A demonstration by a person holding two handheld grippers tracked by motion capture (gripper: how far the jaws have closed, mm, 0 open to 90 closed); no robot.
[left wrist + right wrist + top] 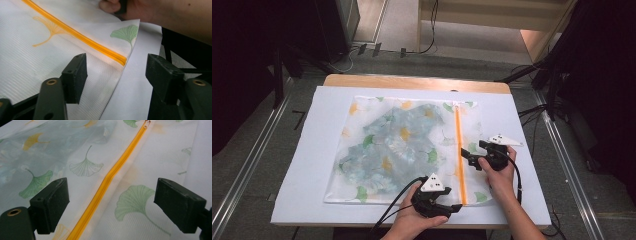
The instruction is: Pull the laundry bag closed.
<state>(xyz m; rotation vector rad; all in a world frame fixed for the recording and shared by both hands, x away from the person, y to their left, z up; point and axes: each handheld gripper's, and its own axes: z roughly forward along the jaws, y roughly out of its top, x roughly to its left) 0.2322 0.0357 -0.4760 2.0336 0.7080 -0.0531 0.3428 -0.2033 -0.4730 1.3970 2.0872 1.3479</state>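
A white mesh zip bag (377,150) printed with ginkgo leaves lies flat on the table, with a bluish cloth (402,137) showing through it. Its orange zipper (459,150) runs down the right side. My left gripper (453,207) is open at the bag's near right corner, its jaws on either side of the zipper end (119,59). My right gripper (467,159) is open over the middle of the zipper (105,185), low above the mesh. The zipper pull (147,123) sits at the far end.
A white sheet (307,165) covers the wooden table (412,81). Beyond the far edge, cables and stand legs (362,50) lie on the floor. Dark equipment stands at both sides.
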